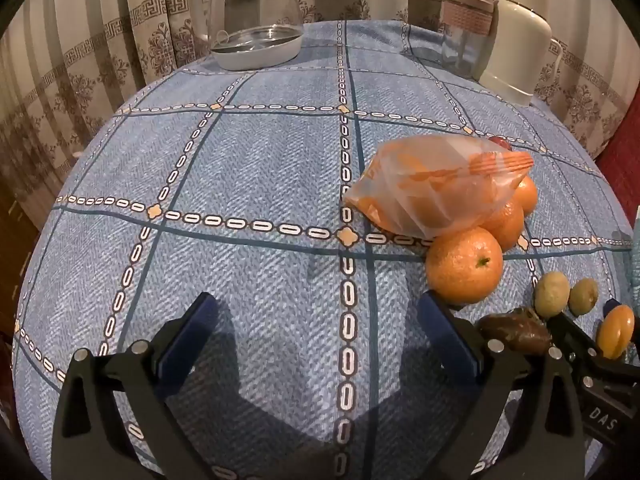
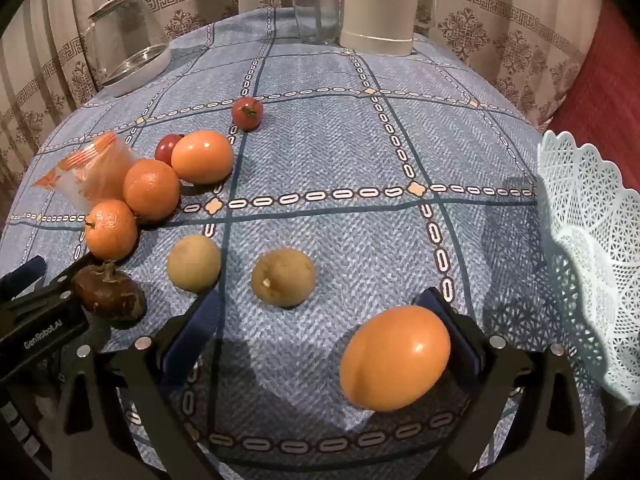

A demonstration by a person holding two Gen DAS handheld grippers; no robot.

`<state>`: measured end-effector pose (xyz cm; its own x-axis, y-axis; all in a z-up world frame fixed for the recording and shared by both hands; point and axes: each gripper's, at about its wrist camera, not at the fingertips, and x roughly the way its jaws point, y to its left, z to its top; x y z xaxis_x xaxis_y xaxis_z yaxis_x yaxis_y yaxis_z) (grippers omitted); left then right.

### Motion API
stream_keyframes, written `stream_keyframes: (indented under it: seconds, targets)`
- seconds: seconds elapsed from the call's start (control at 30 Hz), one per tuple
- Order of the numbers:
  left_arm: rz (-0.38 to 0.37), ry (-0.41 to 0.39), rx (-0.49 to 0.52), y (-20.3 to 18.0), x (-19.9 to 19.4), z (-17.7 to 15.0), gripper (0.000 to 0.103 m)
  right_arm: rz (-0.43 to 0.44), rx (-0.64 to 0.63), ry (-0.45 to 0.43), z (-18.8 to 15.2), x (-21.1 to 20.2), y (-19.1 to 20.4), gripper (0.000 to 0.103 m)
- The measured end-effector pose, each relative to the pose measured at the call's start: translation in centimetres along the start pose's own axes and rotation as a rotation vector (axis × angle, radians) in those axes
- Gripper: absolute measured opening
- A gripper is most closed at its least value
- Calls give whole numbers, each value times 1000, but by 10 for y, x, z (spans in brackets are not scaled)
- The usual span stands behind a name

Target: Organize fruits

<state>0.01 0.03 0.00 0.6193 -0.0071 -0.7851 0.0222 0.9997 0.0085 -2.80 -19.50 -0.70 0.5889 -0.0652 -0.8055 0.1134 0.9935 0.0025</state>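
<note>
In the right wrist view my right gripper [image 2: 328, 316] is open; a smooth orange fruit [image 2: 394, 358] lies against its right finger, not clamped. Two brownish-green round fruits [image 2: 193, 263] [image 2: 283, 277] lie just ahead. Further left are tangerines [image 2: 111, 229] [image 2: 151, 189], another smooth orange fruit [image 2: 202, 156], two small red fruits [image 2: 247, 113] [image 2: 168, 148], a dark brown fruit [image 2: 108, 293] and an orange plastic bag [image 2: 86, 174]. In the left wrist view my left gripper [image 1: 316, 316] is open and empty; a tangerine [image 1: 464, 266] lies at its right fingertip, behind it the bag [image 1: 432, 184].
A white lattice basket [image 2: 592, 248] stands at the right table edge. A glass jug [image 1: 256, 12], a clear cup [image 1: 464, 28] and a cream flask [image 1: 516, 40] stand at the far edge of the blue checked tablecloth [image 1: 240, 168]. Curtains hang behind.
</note>
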Motion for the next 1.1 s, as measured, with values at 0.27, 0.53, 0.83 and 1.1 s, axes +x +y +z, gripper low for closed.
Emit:
stream_keyframes:
  seconds: [0.27, 0.53, 0.83, 1.1]
  targets:
    - [3, -3, 1, 0, 0, 0, 98, 4, 3, -3, 0, 0, 0, 101]
    - [6, -3, 4, 1, 3, -3, 98, 5, 4, -3, 0, 0, 0, 101]
    - [6, -3, 4, -3, 3, -4, 98, -5, 8, -4, 1, 0, 1, 101]
    - [5, -2, 3, -3, 2, -2, 98, -3, 9, -4, 0, -2, 1, 101]
